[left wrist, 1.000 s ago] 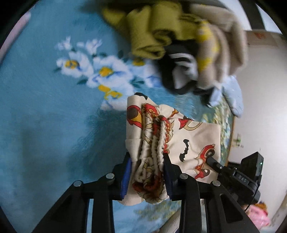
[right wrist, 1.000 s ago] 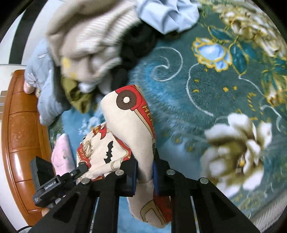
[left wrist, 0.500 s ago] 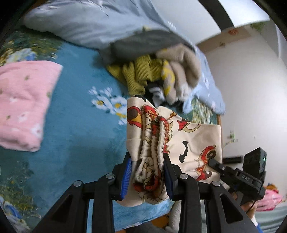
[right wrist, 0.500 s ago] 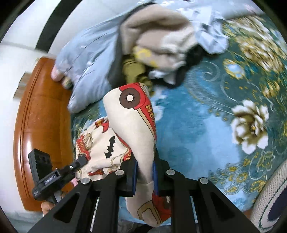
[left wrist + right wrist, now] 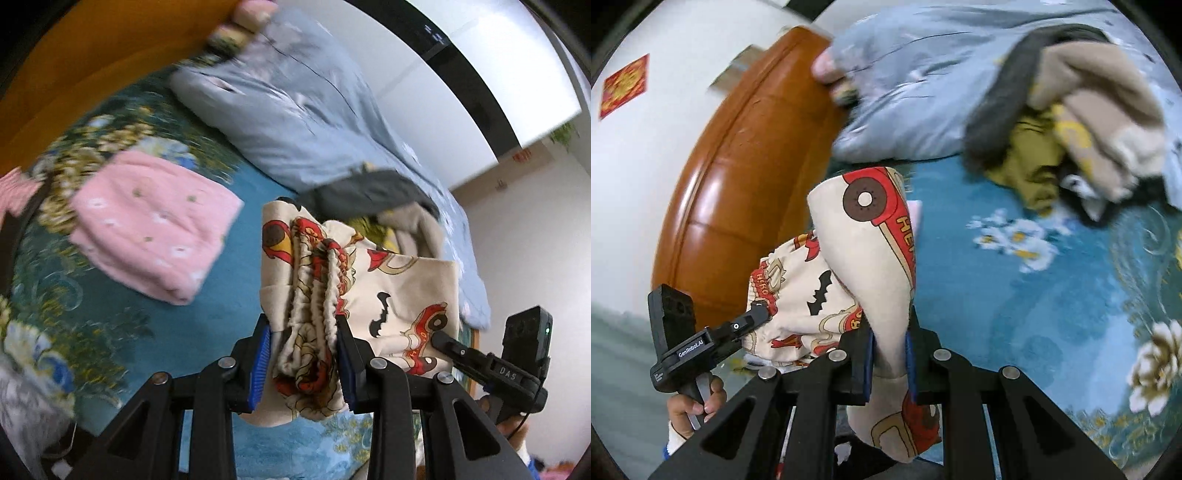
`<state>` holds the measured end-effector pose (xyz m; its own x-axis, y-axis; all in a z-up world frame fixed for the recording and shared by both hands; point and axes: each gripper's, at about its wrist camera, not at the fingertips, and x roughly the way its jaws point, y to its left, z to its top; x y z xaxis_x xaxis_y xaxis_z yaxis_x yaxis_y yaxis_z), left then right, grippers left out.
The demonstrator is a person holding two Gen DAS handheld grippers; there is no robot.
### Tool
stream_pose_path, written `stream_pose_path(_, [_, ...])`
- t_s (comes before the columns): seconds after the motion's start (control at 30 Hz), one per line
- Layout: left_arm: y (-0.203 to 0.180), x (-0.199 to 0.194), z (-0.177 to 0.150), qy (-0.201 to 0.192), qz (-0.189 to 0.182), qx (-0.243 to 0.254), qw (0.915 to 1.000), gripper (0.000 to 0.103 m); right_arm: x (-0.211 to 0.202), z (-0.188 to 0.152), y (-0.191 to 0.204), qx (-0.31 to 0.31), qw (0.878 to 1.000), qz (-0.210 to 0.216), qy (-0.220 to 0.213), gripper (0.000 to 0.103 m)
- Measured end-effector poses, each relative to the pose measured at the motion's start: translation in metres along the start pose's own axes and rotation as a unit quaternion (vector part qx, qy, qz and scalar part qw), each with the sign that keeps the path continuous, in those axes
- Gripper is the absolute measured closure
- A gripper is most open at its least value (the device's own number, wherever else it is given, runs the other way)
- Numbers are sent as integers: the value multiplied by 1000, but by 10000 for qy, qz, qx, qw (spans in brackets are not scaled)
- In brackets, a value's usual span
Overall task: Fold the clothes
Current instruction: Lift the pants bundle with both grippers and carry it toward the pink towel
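Holding the cartoon-print garment up off the bed, you've got it pinched at both ends: your left gripper is clamped on a thick bunch of the gathered, elastic-looking edge, and your right gripper is closed on a flatter fold of the same cloth. The garment spans between the two tools, so its long axis runs hand to hand, with the slack hanging below both sets of jaws. Neither hand is nearer; they share it.

Ahead and below lies the teal floral bedspread, and that open patch just past your left fingers looks like the likely place to lay it down. Watch the neighbours: the folded pink garment sits off to the left of that patch, close enough to snag if you swing wide. Beyond your right gripper the heap of unfolded clothes spills forward, with the grey-blue pillow behind it against the wooden headboard. Nothing stands directly between the cloth and the bedspread, so a straight lowering should go cleanly. Both views are blurred at the edges, so the finer creases are hard to judge.
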<state>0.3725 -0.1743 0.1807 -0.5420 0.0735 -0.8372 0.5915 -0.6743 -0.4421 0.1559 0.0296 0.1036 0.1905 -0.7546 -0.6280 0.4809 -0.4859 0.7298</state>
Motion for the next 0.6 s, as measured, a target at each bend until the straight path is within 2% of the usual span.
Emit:
stream_pose_path(0.13, [18, -35, -5, -283, 141, -130, 9994, 68, 14, -3, 24, -258, 9994, 114, 191, 88])
stream_pose_path(0.33, [57, -50, -4, -438, 50, -440, 9981, 68, 35, 3, 54, -456, 9984, 91, 324, 88])
stream_pose_path(0.47, [91, -48, 10, -346, -84, -514, 9980, 68, 60, 4, 76, -528, 9977, -96, 411, 88])
stream_pose_path(0.6, [130, -33, 39, -112, -242, -445, 9987, 68, 98, 5, 95, -315, 9981, -341, 413, 88])
